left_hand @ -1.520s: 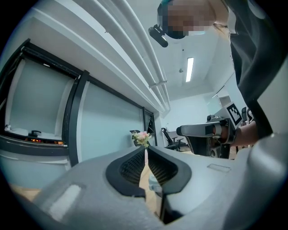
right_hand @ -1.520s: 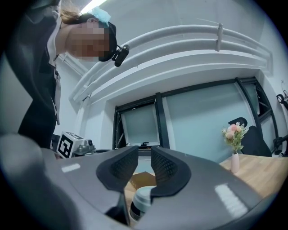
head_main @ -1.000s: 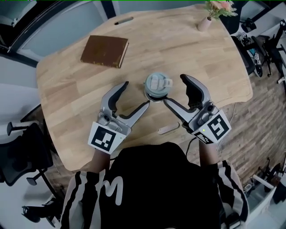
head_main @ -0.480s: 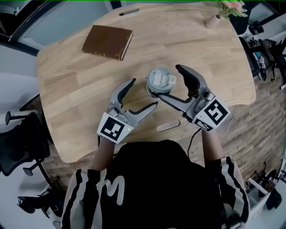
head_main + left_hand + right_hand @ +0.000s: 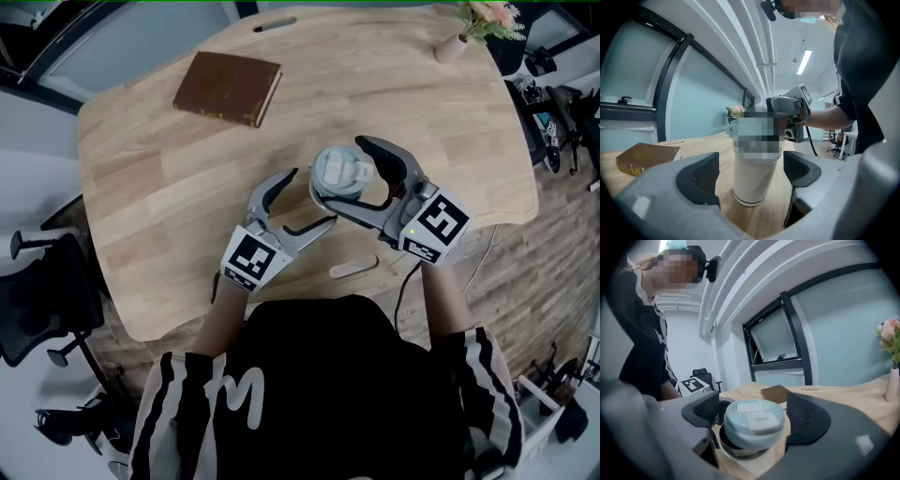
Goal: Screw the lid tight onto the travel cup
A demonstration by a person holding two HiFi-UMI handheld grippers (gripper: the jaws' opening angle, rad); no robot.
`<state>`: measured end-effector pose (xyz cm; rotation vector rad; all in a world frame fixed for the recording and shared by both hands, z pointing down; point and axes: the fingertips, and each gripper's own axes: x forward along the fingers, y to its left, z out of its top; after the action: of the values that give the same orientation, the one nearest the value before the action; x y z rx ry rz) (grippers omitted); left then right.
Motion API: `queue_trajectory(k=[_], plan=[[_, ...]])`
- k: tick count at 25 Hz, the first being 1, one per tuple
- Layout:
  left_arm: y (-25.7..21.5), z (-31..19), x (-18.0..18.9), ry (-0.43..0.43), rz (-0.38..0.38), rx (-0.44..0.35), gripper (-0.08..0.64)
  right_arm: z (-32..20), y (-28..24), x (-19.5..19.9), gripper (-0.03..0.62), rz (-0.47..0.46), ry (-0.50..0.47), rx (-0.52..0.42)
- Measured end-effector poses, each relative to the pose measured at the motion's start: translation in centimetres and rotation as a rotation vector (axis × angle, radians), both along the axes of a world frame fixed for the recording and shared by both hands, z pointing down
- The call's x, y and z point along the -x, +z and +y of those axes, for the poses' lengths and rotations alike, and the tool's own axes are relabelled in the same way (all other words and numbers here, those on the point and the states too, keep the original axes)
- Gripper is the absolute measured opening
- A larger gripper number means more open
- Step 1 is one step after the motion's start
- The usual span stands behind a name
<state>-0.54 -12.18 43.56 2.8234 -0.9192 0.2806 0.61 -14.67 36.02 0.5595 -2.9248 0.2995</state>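
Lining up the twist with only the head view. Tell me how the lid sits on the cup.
Observer: In the right gripper view the lid sits askew on the travel cup's metal rim, not seated.
Operator: Report the right jaws.
Observer: The right gripper's jaws, just opening wider, flank the lid without touching.
Operator: Now the left.
Observer: The left gripper's jaws have just been opening; the cup's white body stands between them, untouched.
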Motion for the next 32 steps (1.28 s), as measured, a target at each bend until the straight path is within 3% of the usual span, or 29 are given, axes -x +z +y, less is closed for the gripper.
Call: queue_trajectory(k=[13, 18, 32], plan=[[2.2, -0.3, -2.7, 0.098, -0.068, 0.014, 0.423, -0.5, 1.8, 0.7, 0.428, 0.040, -0.042, 0.046], [2.4, -0.4, -2.8, 0.104, -0.082, -0.007, 0.370, -0.6, 1.8, 0.8, 0.433, 0.036, -0.036, 0.039], [2.5, -0.4, -2.7, 0.097, -0.074, -0.025, 0.365, 0.4, 0.6, 0.6, 0.416, 0.000, -0.034, -0.062]])
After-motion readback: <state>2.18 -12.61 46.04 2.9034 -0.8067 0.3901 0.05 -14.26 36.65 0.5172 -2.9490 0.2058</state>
